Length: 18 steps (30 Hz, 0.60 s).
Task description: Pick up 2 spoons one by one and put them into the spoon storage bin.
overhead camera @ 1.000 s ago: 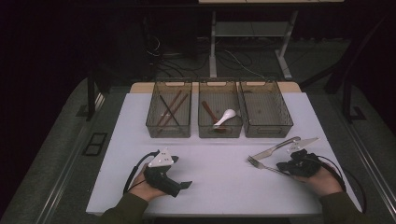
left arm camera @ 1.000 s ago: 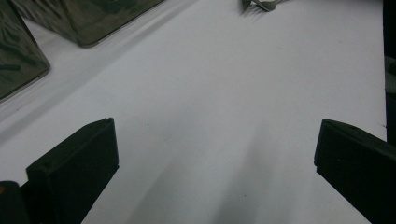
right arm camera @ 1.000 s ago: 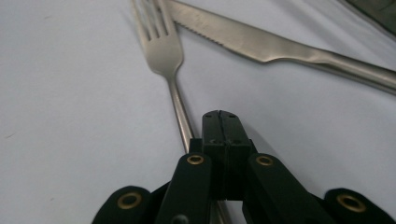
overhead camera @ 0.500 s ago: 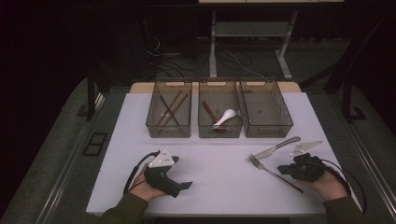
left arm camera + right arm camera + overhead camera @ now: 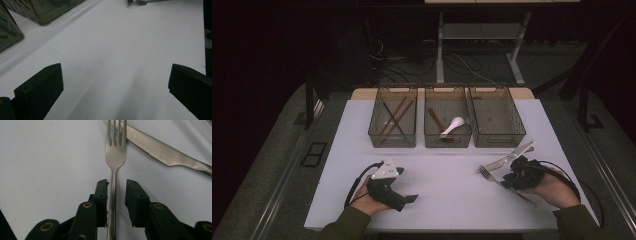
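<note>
Letting go, my right gripper [image 5: 117, 195] has just been opening its jaws; the fork [image 5: 115, 157] lies between them on the table [image 5: 447, 200], its handle close against one pad, no longer pinched. Since a second ago the fork has come down near the table's right front, my hand drawn back toward me. The knife [image 5: 160, 151] crosses just beyond the tines. My left gripper [image 5: 115, 82] rests released over bare tabletop; three bins [image 5: 497, 137] stand well ahead.
</note>
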{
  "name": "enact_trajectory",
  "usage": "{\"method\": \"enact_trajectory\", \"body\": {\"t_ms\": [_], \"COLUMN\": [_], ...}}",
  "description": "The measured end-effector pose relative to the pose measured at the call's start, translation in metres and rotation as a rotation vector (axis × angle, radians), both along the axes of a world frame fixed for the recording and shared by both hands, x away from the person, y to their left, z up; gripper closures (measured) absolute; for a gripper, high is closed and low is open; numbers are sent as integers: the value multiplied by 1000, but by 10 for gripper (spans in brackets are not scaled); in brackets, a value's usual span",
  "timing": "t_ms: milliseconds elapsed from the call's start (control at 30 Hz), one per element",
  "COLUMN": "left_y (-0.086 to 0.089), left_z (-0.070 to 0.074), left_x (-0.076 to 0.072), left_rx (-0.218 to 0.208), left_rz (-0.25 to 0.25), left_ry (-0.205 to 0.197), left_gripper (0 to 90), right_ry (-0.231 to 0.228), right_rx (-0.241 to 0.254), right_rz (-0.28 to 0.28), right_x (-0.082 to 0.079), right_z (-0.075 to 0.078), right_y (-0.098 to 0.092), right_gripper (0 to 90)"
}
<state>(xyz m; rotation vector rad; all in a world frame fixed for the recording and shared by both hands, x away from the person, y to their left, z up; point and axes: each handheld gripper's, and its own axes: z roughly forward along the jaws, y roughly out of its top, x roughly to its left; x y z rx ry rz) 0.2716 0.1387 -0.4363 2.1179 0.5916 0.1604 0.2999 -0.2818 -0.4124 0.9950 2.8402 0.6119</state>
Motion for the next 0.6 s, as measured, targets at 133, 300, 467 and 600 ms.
{"method": "enact_trajectory", "body": {"t_ms": [133,300,467,600], "left_y": [0,-1,-1,-1], "left_z": [0,0,0,-1], "left_x": [0,0,0,0], "left_rx": [0,1,2,0], "left_rz": [-2,-3,-4,-7], "left_ry": [0,2,4,6], "left_gripper": [0,0,0,0], "right_ry": [26,72,82,93], "right_rx": [-48,-90,-144,-174], "right_rz": [9,24,56,59], "right_x": [5,10,14,17], "right_z": [-4,-6,-8,-7], "right_y": [7,14,20,23], "right_gripper": [685,707,734,753]}}
